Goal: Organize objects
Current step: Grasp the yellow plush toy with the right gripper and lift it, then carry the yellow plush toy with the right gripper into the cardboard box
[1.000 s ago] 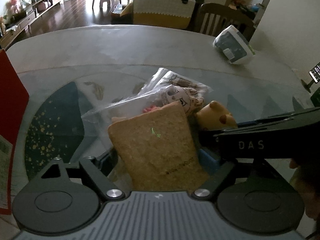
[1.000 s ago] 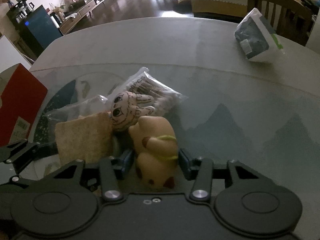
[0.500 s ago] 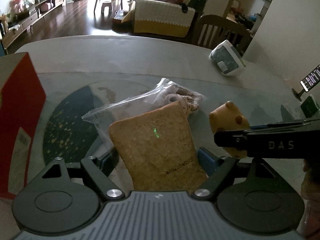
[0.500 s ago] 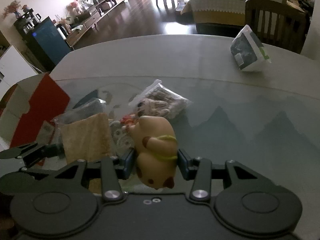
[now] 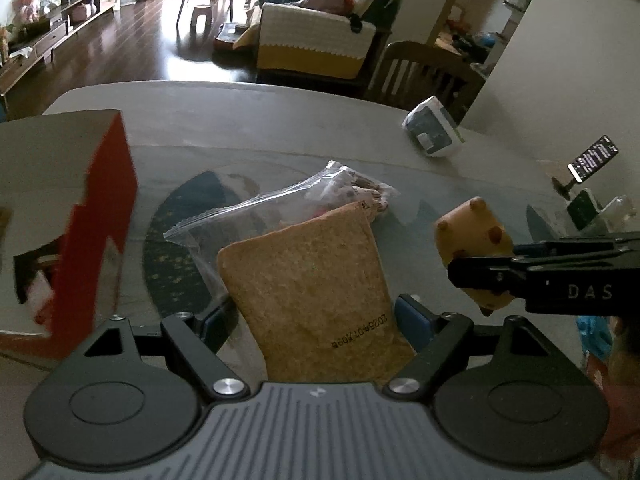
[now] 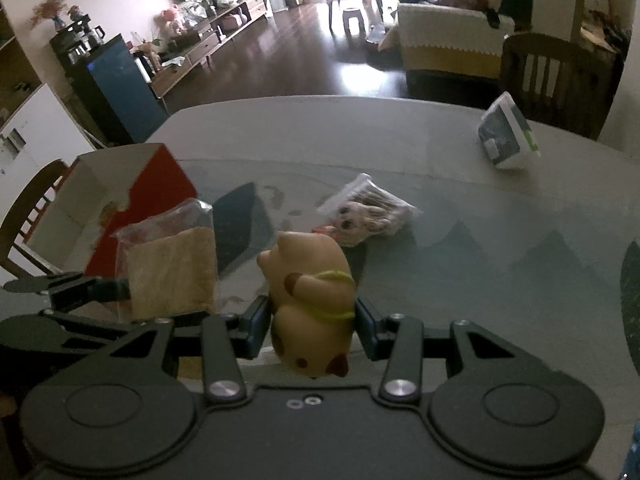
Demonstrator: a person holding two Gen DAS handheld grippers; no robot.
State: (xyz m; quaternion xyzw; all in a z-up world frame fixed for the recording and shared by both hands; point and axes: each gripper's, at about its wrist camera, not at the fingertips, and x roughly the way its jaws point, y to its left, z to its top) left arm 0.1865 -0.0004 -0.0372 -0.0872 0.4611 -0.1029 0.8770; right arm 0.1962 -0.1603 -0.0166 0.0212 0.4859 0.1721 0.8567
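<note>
Both your grippers are raised above the worktop (image 6: 460,208), side by side, pointing toward the far edge.

Left gripper (image 5: 316,316): jaws closed on the tan cork-textured pouch (image 5: 308,296), which stands up between the blue pads; a clear zip bag (image 5: 240,220) hangs behind it, lifted with it as far as you can tell.

Right gripper (image 6: 312,320): jaws clamped on the sides of the yellow pig toy (image 6: 310,300), held clear of the surface, its snout pointing away and left. From the left wrist view the toy sits just right of the pouch, not touching.

On the worktop ahead: a clear packet with a printed cartoon face (image 6: 372,212), lying flat, near centre. The red-and-white box (image 5: 60,224) stands at your left, close to the left gripper. A white-and-dark pack (image 6: 506,138) sits at the far right edge, by a wooden chair (image 6: 556,80). Open surface lies to the right and beyond the packet.
</note>
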